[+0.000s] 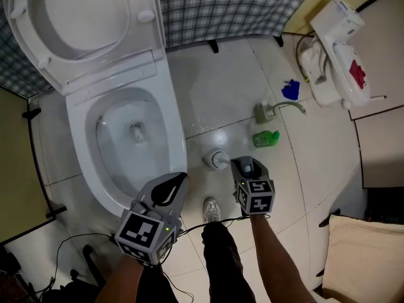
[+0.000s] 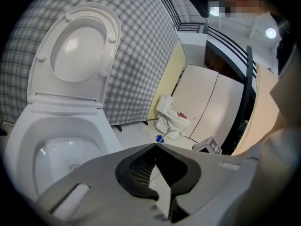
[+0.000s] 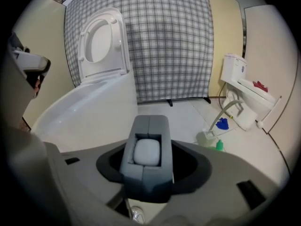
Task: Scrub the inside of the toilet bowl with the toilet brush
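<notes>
The white toilet [image 1: 170,115] stands at the left with its lid and seat [image 1: 76,17] raised, and the bowl holds a little water. On the floor beside it sits the round white brush holder [image 1: 216,160]. My right gripper [image 1: 246,166] is just right of that holder. In the right gripper view its jaws [image 3: 148,126] are shut around the rounded pale end of the toilet brush handle [image 3: 147,152]. My left gripper [image 1: 182,177] hovers over the bowl's near rim [image 2: 23,140], its jaws [image 2: 156,146] shut and holding nothing.
On the tiles to the right lie a green bottle [image 1: 266,138], a pale green container with a hose [image 1: 264,112] and a blue object [image 1: 290,90]. A small white fixture [image 1: 334,52] is at the back right. A shoe [image 1: 211,210] and cables [image 1: 69,248] are near me.
</notes>
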Available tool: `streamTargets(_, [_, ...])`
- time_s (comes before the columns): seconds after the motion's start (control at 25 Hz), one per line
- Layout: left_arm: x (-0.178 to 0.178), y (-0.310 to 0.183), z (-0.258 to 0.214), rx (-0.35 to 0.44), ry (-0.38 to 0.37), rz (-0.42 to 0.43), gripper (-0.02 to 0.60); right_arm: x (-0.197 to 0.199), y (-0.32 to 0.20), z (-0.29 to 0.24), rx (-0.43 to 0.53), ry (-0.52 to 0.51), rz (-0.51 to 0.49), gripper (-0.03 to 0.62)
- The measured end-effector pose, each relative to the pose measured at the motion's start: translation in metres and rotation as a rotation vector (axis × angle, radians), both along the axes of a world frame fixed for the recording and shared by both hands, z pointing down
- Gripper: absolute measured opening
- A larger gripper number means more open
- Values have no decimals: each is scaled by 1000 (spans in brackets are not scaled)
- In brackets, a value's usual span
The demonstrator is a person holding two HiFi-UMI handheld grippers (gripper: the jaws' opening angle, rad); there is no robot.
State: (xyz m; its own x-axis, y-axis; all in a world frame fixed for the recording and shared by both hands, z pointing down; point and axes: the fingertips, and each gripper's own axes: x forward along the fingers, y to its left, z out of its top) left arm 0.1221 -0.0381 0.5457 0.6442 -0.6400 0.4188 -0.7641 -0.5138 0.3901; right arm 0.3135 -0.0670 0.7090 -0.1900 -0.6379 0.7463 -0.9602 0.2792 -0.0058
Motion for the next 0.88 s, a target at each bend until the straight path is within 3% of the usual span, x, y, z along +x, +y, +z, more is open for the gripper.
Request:
streamTargets(0.44, [-26,-12,-75,46,8,-47,11,-16,-22,-175,167,-69,-32,209])
streamTargets(0.68, [-56,-20,-114,73,-3,-97,10,-49,-45,-288,333,-169,-108,209])
streamTargets(0.88, [-94,-31,-127,72,-30,-171,11,-96,-63,-346,404,-252,-186,209])
